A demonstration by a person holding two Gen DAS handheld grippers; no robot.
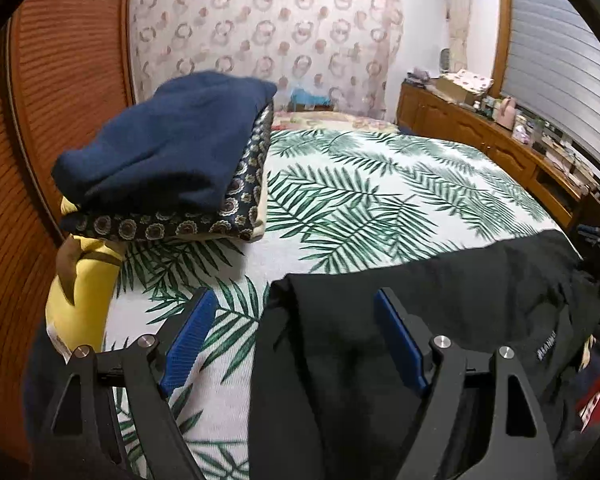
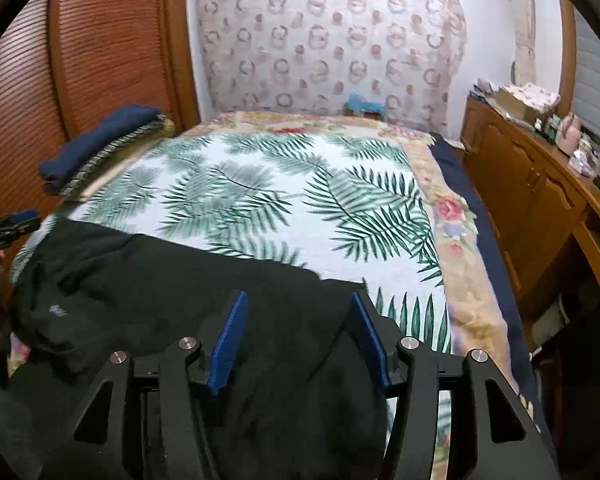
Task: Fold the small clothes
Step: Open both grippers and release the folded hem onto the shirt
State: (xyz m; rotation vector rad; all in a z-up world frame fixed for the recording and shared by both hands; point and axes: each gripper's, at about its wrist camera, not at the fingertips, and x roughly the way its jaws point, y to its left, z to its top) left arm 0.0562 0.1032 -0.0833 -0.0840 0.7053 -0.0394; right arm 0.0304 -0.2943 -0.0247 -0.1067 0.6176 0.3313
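A bed under a palm-leaf blanket (image 2: 300,200) fills the room, folded clothes stacked (image 1: 172,160) at its far left. A black garment (image 2: 180,280) lies rumpled across the near edge. Both the left gripper (image 1: 296,340) and right gripper (image 2: 296,340) hover released above it — neither grasps cloth. Best to pinch two matching corners — then smooth it flat before folding.

A leaf-print bedspread (image 1: 380,200) covers the bed across the middle of the frame. A floral curtain (image 1: 268,32) hangs at upper centre. A wooden cabinet (image 1: 480,136) lines the right side, cluttered on top. A slatted wooden door (image 1: 60,80) fills the left.
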